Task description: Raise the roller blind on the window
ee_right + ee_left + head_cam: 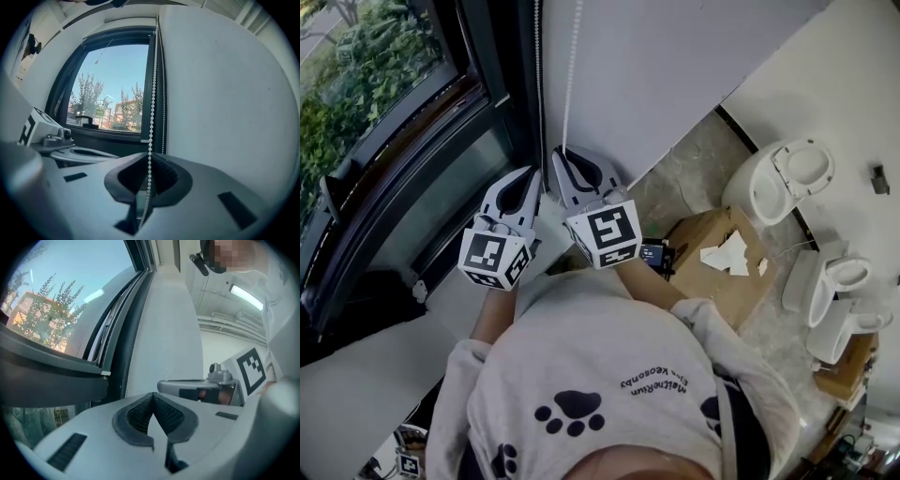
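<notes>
A white bead chain (573,66) hangs down the white wall right of the dark-framed window (375,112). My right gripper (565,159) points level at the wall and is shut on this chain. In the right gripper view the chain (152,103) runs down between the closed pads of that gripper (150,157). A second strand (163,93) hangs just behind it, along the window frame. My left gripper (534,173) sits close beside the right one, on its window side. Its jaws (152,397) are shut with nothing between them. The window glass (112,93) shows uncovered.
Behind the person, on the floor at the right, stand a cardboard box (722,262) and several white toilets (778,178). The window has a dark handle (86,119) low on its frame. The right gripper's body (197,387) shows beside the left gripper.
</notes>
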